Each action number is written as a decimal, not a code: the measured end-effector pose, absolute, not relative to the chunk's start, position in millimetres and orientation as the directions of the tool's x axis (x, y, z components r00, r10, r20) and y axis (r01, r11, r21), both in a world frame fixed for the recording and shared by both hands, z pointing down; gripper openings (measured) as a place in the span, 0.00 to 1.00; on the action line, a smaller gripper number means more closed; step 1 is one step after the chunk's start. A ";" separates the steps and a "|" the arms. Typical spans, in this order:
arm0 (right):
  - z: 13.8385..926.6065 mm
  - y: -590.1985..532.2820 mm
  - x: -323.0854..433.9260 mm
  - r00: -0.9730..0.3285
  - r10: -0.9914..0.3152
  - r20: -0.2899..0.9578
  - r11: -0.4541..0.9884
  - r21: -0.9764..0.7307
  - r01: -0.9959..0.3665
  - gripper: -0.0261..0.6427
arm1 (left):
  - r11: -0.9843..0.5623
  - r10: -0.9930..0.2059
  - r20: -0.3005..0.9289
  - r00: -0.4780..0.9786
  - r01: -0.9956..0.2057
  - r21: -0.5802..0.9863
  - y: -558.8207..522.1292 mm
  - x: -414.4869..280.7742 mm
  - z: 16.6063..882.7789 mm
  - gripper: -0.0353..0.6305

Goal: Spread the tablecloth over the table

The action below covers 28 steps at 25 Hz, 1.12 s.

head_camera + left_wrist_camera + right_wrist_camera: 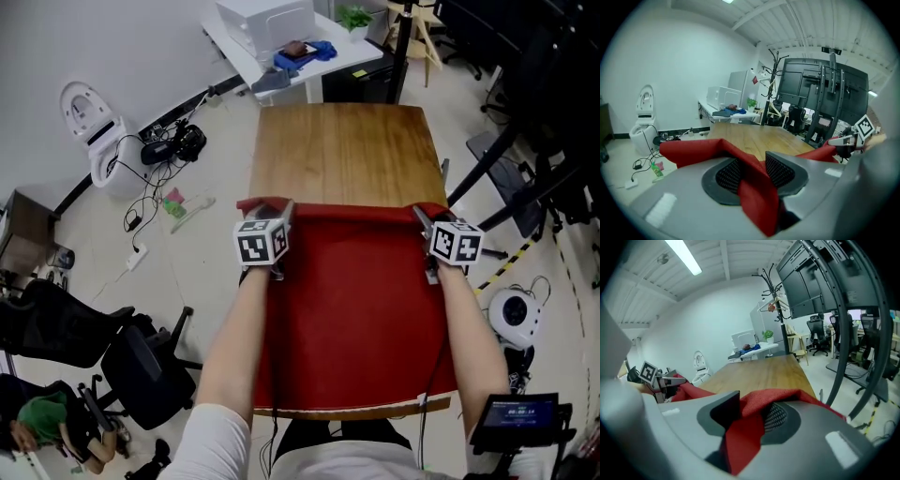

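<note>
A red tablecloth [352, 309] covers the near half of the wooden table [342, 150]; its far edge runs across the middle of the top. My left gripper [275, 210] is at that edge's left corner and my right gripper [424, 217] at its right corner. In the left gripper view the jaws [752, 171] stand apart with a fold of the cloth [754, 192] lying loose between the meshed pads. In the right gripper view the jaws [750, 416] are likewise apart, with red cloth [740, 437] bunched between them. The far half of the table is bare wood.
Beyond the table stands a white desk [281, 42] with a box and blue items. A white toilet-shaped unit [94, 131] and cables [159, 150] lie on the floor at left. Office chairs [112, 356] are near left. Black stand legs [497, 169] and a round white device [514, 314] are at right.
</note>
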State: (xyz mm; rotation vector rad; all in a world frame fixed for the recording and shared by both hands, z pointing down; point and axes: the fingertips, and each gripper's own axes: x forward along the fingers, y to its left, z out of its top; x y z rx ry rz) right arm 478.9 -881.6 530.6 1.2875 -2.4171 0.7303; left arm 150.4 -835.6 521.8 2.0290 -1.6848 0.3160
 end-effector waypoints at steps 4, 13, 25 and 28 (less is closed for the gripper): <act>542.7 -894.7 472.5 -0.625 -0.626 0.466 0.472 -0.412 -0.780 0.54 | -0.149 -0.813 0.459 0.359 -0.889 0.433 -831.0 153.9 538.1 0.46; 510.8 -871.1 493.1 -0.530 -0.744 0.407 0.549 -0.079 -0.832 0.21 | -0.065 -0.871 0.451 0.197 -0.955 0.291 -787.2 133.1 522.5 0.33; 332.2 -730.8 499.2 -0.552 -0.828 0.099 0.556 0.009 -0.831 0.05 | -0.074 -0.986 0.147 0.075 -0.997 0.014 -647.2 161.0 321.9 0.06; 289.3 -681.9 503.7 -0.549 -0.834 0.053 0.549 -0.017 -0.836 0.05 | -0.076 -0.992 0.102 0.077 -0.997 0.014 -596.6 162.7 277.0 0.06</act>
